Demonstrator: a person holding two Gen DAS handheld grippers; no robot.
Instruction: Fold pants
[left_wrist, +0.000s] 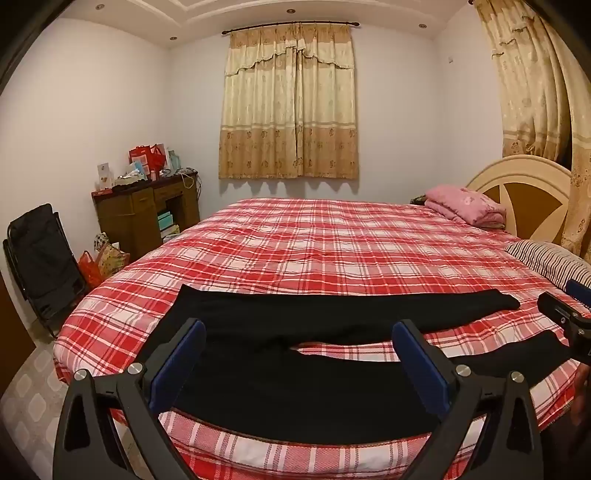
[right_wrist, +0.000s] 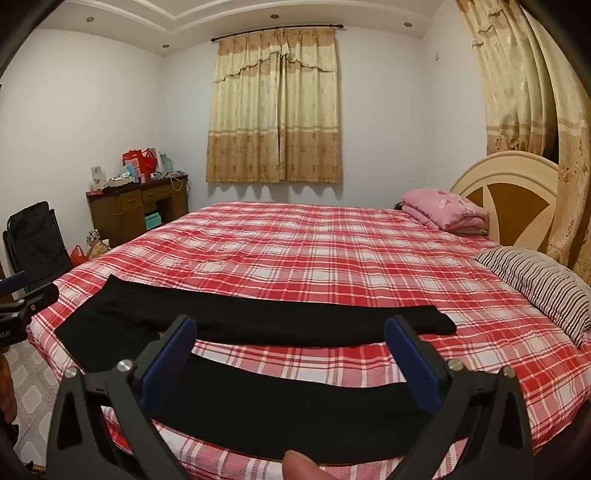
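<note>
Black pants (left_wrist: 295, 321) lie flat across the near edge of the bed, waist at the left, the two legs spread apart toward the right. My left gripper (left_wrist: 299, 336) hovers open above the crotch and near leg, nothing between its blue pads. My right gripper (right_wrist: 290, 332) hangs open over the near leg (right_wrist: 295, 406), with the far leg (right_wrist: 258, 319) beyond it. Each gripper's tip shows at the edge of the other's view: the right gripper (left_wrist: 565, 314) and the left gripper (right_wrist: 26, 299).
The bed carries a red plaid cover (left_wrist: 332, 243), a pink folded quilt (left_wrist: 465, 206) and a striped pillow (left_wrist: 546, 258) by the headboard (left_wrist: 517, 184). A wooden desk (left_wrist: 144, 210), a black folding chair (left_wrist: 40, 258) and bags stand left. A fingertip (right_wrist: 299, 467) shows at the bottom.
</note>
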